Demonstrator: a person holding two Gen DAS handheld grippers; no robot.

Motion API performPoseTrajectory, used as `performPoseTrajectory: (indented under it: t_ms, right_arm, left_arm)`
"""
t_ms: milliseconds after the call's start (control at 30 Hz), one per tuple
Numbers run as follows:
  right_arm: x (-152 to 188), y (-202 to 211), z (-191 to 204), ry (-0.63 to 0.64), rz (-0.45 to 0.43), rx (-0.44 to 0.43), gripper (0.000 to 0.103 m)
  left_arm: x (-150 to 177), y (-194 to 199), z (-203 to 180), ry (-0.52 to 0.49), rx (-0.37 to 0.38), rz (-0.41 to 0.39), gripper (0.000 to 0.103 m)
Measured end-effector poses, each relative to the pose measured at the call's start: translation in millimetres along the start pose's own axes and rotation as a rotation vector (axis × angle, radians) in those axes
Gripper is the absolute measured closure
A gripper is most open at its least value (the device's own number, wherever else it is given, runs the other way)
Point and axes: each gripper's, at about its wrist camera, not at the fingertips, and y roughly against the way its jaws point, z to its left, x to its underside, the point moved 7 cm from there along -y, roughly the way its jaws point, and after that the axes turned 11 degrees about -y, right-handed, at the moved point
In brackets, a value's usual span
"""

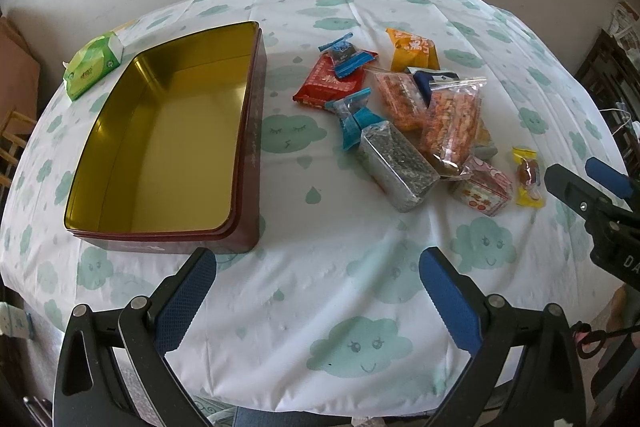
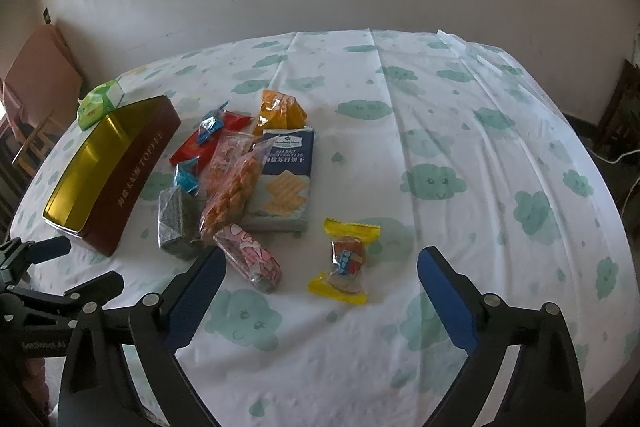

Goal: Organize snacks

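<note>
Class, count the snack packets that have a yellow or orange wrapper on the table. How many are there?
2. An orange packet lies at the far end of the pile; a small yellow-wrapped sweet lies apart, nearest the right gripper. Others may be hidden under the pile.

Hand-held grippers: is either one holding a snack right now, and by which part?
Nothing is held. The left hand-held gripper and right hand-held gripper both stand open over the tablecloth, nothing between their fingers.

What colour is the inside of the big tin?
Shiny gold inside the tin; the left wrist view shows it best.
</note>
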Motion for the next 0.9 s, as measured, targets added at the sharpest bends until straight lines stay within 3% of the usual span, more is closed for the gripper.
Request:
performPoseTrajectory:
  t_ms: [600, 900]
  right_arm:
    - [4, -4, -3, -0.006, 0.016, -0.002, 0.011]
    - [6, -9, -14, -0.023, 0.037, -0.007, 0.021]
  left_arm:
    - [-1, -1, 0, 0.004, -0.001, 0.003, 0.005]
    - [-8, 0, 1, 0.007, 0.002, -0.015, 0.009]
